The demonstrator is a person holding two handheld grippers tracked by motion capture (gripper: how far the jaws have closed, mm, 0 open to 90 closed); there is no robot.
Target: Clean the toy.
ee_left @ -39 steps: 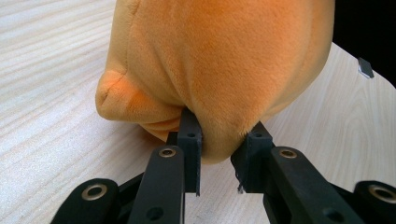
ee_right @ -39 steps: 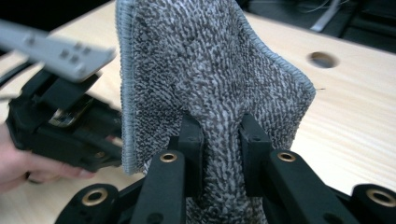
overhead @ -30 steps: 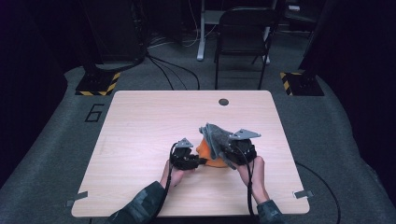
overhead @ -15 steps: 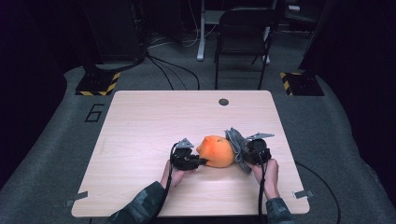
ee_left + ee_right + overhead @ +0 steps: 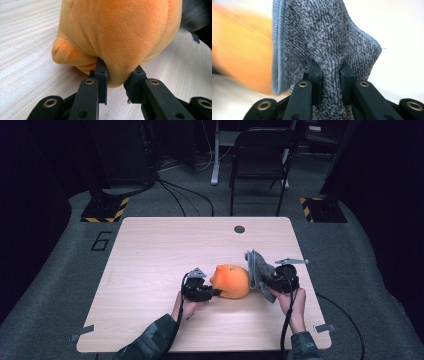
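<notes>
Since the earlier frame, the right gripper has carried the grey woven microfibre cloth off the round orange plush toy and out to the toy's right side. Before, the cloth lay over the toy; now the toy is uncovered. The left gripper has stayed in its place.

No container stands on the light wooden table.

In the left gripper view, the two black jaws are nearly closed and pinch a fold of the plush toy at its lower edge. In the right gripper view, the jaws are also nearly closed and clamp a bunched part of the cloth, which stands up between them.

The toy rests on the table, near the front edge and a little right of the middle. The cloth is just beside it; whether the two touch I cannot tell.

In the right gripper view the toy is a blurred orange patch behind the cloth. The top of the toy is cut off in the left gripper view. The lower part of the cloth is hidden behind the right gripper in the high view.
</notes>
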